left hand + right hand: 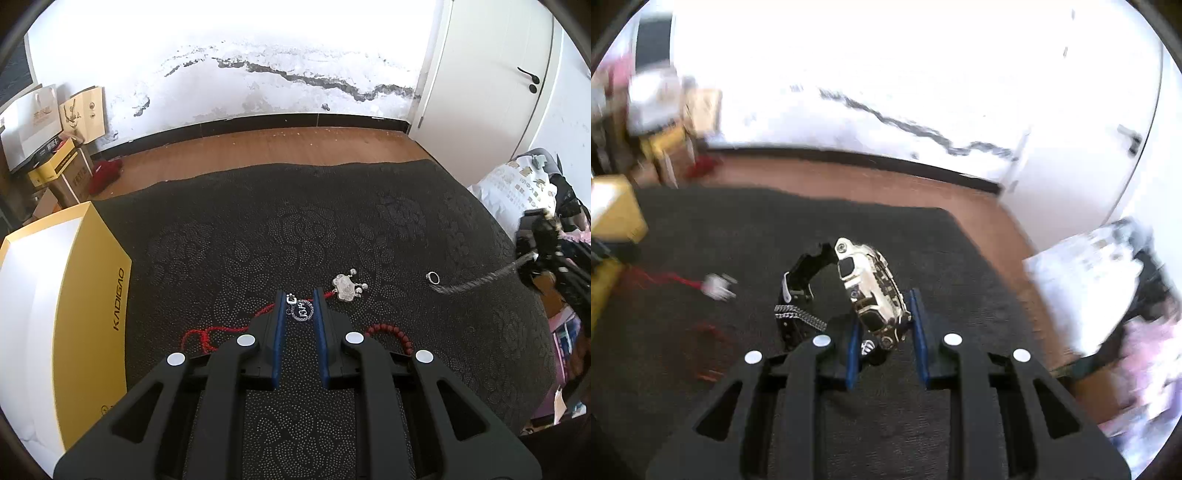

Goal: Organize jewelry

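Observation:
In the left wrist view my left gripper (300, 308) rests low over the black mat (332, 229), shut on a small round silver charm (301, 311) between its blue pads. Just beyond it lies a silver lock pendant (345, 286) on a red cord (207, 334). A red bead bracelet (393, 334) and a silver ring (433, 277) lie to the right. In the right wrist view my right gripper (886, 314) is shut on a silver watch (871, 288) with a black strap, held above the mat. A silver chain (801, 316) hangs beside the strap.
An open yellow box (92, 295) with a white inside stands at the mat's left edge. Wooden floor (295, 147), a white wall and a door lie beyond. Cardboard boxes and paper bags (55, 140) are stacked at the far left, and white bags (513, 192) at the right.

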Demonstrator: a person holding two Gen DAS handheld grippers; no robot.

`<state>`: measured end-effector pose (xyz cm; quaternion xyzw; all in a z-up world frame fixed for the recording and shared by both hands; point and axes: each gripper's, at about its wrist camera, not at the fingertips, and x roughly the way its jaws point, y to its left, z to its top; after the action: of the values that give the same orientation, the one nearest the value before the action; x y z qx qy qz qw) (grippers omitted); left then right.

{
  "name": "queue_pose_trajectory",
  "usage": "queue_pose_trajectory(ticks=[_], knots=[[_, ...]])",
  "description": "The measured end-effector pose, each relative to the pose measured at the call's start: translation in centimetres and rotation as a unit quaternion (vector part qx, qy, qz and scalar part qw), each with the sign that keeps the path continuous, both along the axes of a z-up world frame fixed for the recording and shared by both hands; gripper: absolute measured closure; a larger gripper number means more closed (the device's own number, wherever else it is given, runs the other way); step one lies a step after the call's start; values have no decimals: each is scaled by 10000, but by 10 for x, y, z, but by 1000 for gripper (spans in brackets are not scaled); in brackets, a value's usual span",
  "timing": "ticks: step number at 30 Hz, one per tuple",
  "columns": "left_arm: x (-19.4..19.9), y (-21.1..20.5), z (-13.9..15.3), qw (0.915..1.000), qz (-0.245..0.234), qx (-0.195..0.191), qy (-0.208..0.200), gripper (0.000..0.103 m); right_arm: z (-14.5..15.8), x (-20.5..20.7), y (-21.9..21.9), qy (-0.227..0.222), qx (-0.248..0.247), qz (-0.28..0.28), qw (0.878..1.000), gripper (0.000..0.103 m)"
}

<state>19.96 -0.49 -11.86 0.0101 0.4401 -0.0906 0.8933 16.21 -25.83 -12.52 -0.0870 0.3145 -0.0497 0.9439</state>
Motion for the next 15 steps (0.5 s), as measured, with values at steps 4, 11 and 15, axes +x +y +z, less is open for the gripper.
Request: queue_pose_trajectory(ticks=[4, 11, 15], knots=[[0, -1, -1, 10000, -20, 17, 18, 88, -29, 16, 0, 543, -158, -172, 9983, 79], [1, 3, 3, 10000, 16, -15, -22, 88, -20, 5, 10, 420, -368, 35, 9984, 82], [0, 4, 2, 10000, 14, -29, 10, 88, -51, 23, -5, 923, -314, -240, 9949, 82]])
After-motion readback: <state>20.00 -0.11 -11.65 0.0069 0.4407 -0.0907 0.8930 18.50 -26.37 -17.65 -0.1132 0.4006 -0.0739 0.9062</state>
